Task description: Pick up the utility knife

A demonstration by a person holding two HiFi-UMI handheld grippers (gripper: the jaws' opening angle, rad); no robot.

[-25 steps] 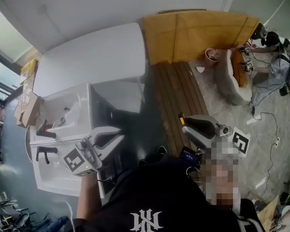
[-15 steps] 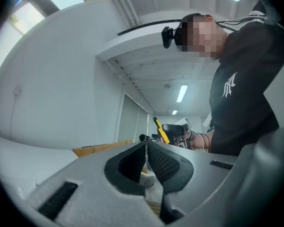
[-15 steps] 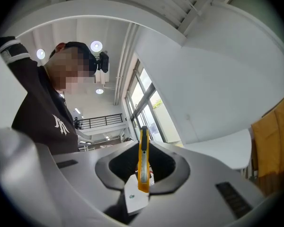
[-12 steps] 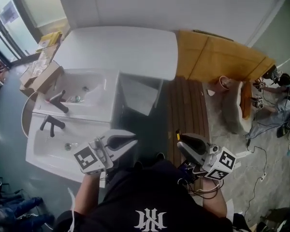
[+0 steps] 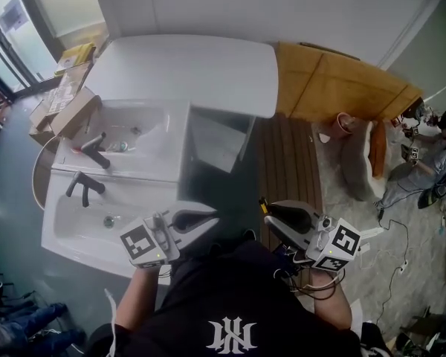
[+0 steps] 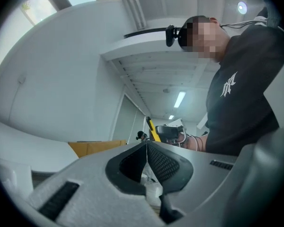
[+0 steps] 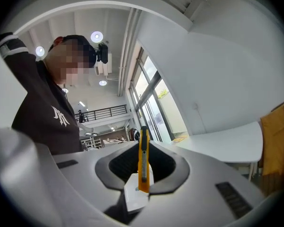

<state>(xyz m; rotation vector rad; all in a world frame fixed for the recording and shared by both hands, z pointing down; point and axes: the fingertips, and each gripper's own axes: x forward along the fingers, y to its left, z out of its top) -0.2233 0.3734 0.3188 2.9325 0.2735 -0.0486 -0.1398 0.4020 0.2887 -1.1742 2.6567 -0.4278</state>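
Utility knife (image 7: pixel 143 161): yellow, pinched edge-on between the pads of the right gripper (image 7: pixel 143 143), standing upright in the right gripper view, with its top end poking past the jaw tips. A white tag or label sits at its lower end, inside the jaws. In the head view only the knife's yellow tip (image 5: pixel 262 201) shows, at the front of the right gripper (image 5: pixel 271 218). It is held in the air over the wooden slat floor (image 5: pixel 286 158), not resting on anything. The left gripper view also catches the knife (image 6: pixel 152 129) across the gap.

Right jaws: clamped on the knife, a narrow gap filled by its body.

Left gripper (image 6: pixel 146 143): jaws pressed together, pads meeting at the tip, nothing between them. In the head view the left gripper (image 5: pixel 208 219) is held in front of the person's chest. It is angled in toward the right one, tips near each other but apart.

Around: two white sinks (image 5: pixel 137 171) with black faucets (image 5: pixel 94 151) lie left of the left gripper. A white table (image 5: pixel 186 69) stands beyond them. Cardboard boxes (image 5: pixel 68 111) are at the far left. An orange-brown board (image 5: pixel 342 88) lies past the slats. Another person (image 5: pixel 431 151) sits at the far right among cables.
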